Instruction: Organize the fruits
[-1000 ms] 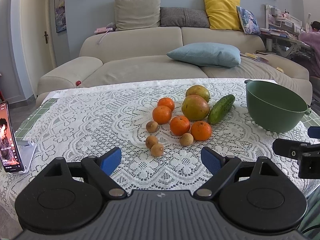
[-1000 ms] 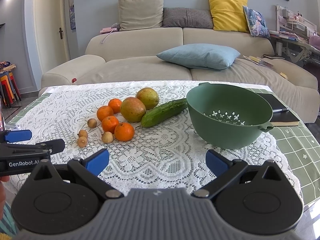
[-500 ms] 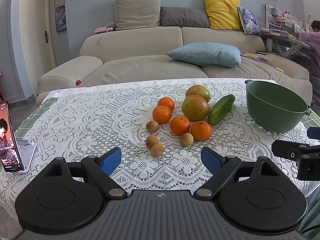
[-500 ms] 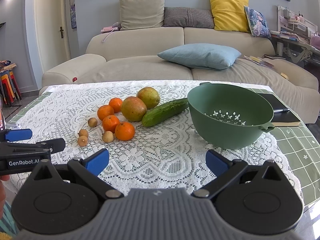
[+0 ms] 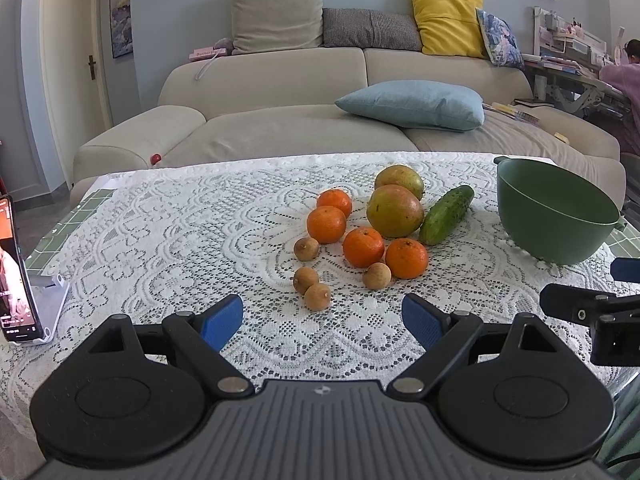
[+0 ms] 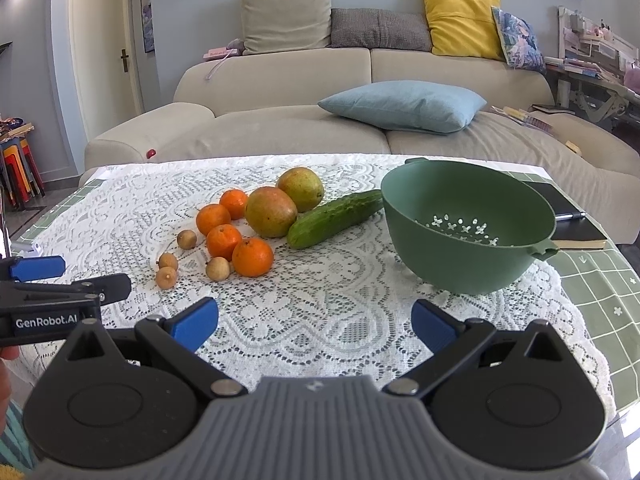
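Observation:
A cluster of fruit lies mid-table on a white lace cloth: two mangoes (image 5: 395, 211) (image 6: 271, 211), several oranges (image 5: 363, 247) (image 6: 253, 257), several small brown longans (image 5: 317, 296) (image 6: 218, 268) and a cucumber (image 5: 446, 214) (image 6: 335, 218). An empty green colander bowl (image 5: 554, 216) (image 6: 468, 236) stands to the right of the fruit. My left gripper (image 5: 322, 322) is open and empty, near the front edge, just short of the longans. My right gripper (image 6: 314, 322) is open and empty, in front of the gap between fruit and bowl.
A phone on a stand (image 5: 14, 272) stands at the table's left edge. A black notebook with a pen (image 6: 564, 220) lies behind the bowl on the right. A beige sofa (image 5: 320, 92) with cushions lies beyond the table. A person (image 5: 624, 80) sits far right.
Both grippers have drifted very slightly; the view is almost the same. The fruit and the bowl have not moved.

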Motion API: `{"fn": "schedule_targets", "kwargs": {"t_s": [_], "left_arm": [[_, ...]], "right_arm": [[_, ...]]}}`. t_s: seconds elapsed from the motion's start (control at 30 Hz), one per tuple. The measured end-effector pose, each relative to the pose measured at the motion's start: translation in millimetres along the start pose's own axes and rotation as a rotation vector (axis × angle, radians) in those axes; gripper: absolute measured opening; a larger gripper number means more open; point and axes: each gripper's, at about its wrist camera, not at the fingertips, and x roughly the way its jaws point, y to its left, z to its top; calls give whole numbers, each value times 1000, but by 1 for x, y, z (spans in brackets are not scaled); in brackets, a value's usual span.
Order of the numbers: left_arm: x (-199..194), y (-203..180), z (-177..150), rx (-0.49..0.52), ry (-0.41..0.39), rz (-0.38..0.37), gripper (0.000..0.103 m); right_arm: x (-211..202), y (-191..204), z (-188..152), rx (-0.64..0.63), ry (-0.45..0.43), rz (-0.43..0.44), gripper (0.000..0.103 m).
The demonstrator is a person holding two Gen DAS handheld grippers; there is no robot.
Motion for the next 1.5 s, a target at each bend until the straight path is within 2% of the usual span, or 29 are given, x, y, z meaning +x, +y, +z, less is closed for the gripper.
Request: {"fn": "schedule_targets", "kwargs": {"t_s": [0.07,0.17,0.27,0.5,0.63,0.7,0.77,0.9,1.03,1.13,1.2,1.33,1.5], "left_arm": [[4,3,3,7,-2,-3,102],[11,8,6,19,-2,-16,85],[22,17,10,4,28,-57,78],[49,34,17,-10,109,-111,60],[63,40,23,0,152,-132,54],[72,45,26,-15,180,-180,42],[83,50,33,-30,205,-209,35],[97,49,60,-16,166,-225,36],[115,37,81,5,171,-259,36],[128,27,88,-4,168,-317,47],[137,21,90,-19,159,-346,58],[160,10,92,-22,186,-384,61],[179,1,93,-21,197,-399,74]], "right_arm": [[4,1,2,-8,-4,11,99],[14,4,5,-33,-15,38,99],[26,11,10,-70,-27,80,98],[62,33,26,-207,-25,164,73],[86,36,39,-223,13,210,65],[99,37,44,-218,33,232,56],[114,37,49,-216,67,241,51],[137,35,69,-223,78,225,50],[155,32,89,-244,69,195,50],[164,24,102,-232,63,169,50],[166,14,111,-215,50,148,50],[171,-3,117,-204,29,89,50],[182,-20,120,-168,43,71,50]]}}
